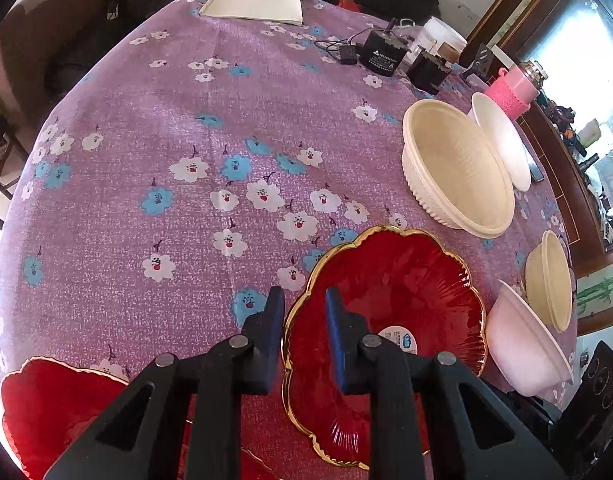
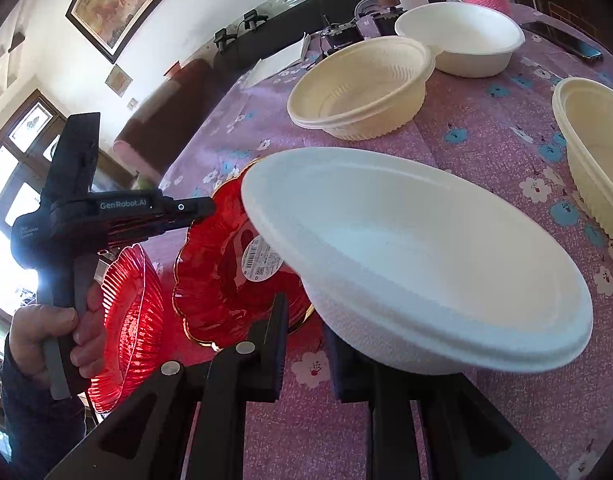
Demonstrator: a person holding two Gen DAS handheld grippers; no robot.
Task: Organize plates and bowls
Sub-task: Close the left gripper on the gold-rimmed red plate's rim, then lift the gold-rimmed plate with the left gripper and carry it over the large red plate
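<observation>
Floral worktop (image 1: 154, 128) has loads of free room far left. Left tool (image 1: 305, 300), marked "GenRobot.AI", clamps the red plate (image 1: 406, 280) rim; right tool (image 2: 306, 312) clamps the white bowl (image 2: 418, 264).

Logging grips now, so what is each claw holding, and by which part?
Right claw: white bowl, by its near rim. Left claw: red plate, by its gold scalloped edge.

The purple flowered cloth (image 1: 194, 120) covers the counter. At its far edge lies a folded white cloth (image 1: 253, 5); black power adapters (image 1: 382, 56) sit right of it, a pink cup (image 1: 510, 90) further right.
</observation>
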